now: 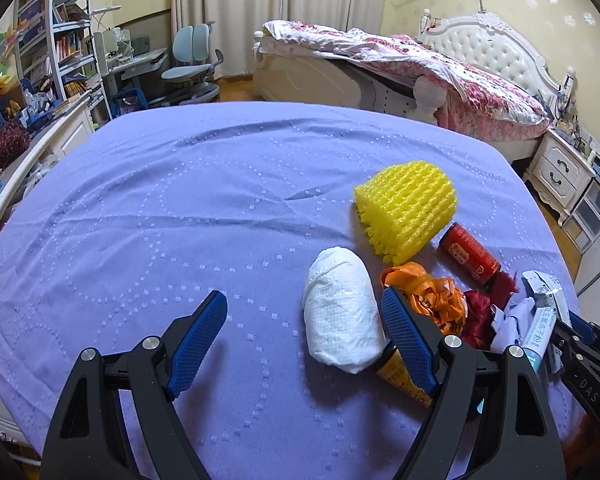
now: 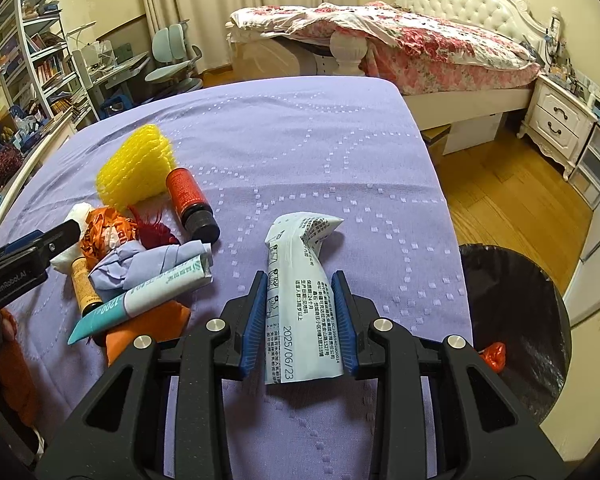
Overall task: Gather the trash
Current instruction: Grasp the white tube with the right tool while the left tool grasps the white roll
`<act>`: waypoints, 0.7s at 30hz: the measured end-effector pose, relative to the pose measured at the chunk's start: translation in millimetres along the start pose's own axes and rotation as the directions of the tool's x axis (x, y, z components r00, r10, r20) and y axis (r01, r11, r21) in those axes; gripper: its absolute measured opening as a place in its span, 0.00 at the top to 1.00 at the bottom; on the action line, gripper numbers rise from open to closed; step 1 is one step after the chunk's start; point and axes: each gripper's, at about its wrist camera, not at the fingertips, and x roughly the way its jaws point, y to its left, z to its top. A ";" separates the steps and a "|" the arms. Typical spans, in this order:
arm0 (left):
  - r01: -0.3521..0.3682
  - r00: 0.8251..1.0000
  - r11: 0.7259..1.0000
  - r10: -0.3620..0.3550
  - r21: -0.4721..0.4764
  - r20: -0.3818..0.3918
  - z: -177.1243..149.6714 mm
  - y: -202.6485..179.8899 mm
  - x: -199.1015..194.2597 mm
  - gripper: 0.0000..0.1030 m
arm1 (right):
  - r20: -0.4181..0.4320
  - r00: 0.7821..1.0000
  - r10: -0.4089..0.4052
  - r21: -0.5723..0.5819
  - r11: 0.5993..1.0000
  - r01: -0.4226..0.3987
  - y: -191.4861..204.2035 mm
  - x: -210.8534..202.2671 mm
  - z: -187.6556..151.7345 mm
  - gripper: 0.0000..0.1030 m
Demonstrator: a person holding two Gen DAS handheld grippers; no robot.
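My right gripper (image 2: 300, 276) is shut on a pale blue printed packet (image 2: 296, 240), held just above the purple bedspread (image 2: 320, 140). My left gripper (image 1: 303, 294) stands open over the trash pile. A white tissue wad (image 1: 342, 312) lies between its jaws, close to the right finger and apart from the left one. Around it lie a yellow foam net (image 1: 406, 208), a small red bottle (image 1: 470, 254), crumpled orange plastic (image 1: 432, 296) and a yellow bottle (image 1: 400, 376) partly hidden under the right finger. A teal-and-white tube (image 2: 148, 300) and crumpled lilac paper (image 2: 140, 264) lie left of the held packet.
A bin with a black liner (image 2: 516, 320) stands on the wood floor at the bed's right edge, with an orange scrap (image 2: 492, 356) inside. A second bed (image 2: 420, 48), a nightstand (image 2: 556, 120), a desk chair (image 1: 192, 64) and shelves (image 1: 52, 40) stand beyond.
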 end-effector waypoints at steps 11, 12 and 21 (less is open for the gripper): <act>0.144 0.989 0.990 -0.143 0.013 -0.019 -4.8 -3.2 -1.8 0.63 | 0.000 1.000 0.002 0.001 1.000 -0.002 -0.1 0.1 1.5 0.69; 0.142 0.990 0.990 -0.142 0.014 -0.019 -5.5 -3.4 -2.7 0.63 | 0.000 1.000 0.003 0.001 1.000 -0.003 -0.2 1.5 3.1 0.69; 0.137 0.991 0.991 -0.137 0.009 -0.006 -14.4 -0.2 -14.9 0.66 | 0.007 1.000 0.013 0.014 1.000 -0.013 -2.1 0.1 0.6 0.70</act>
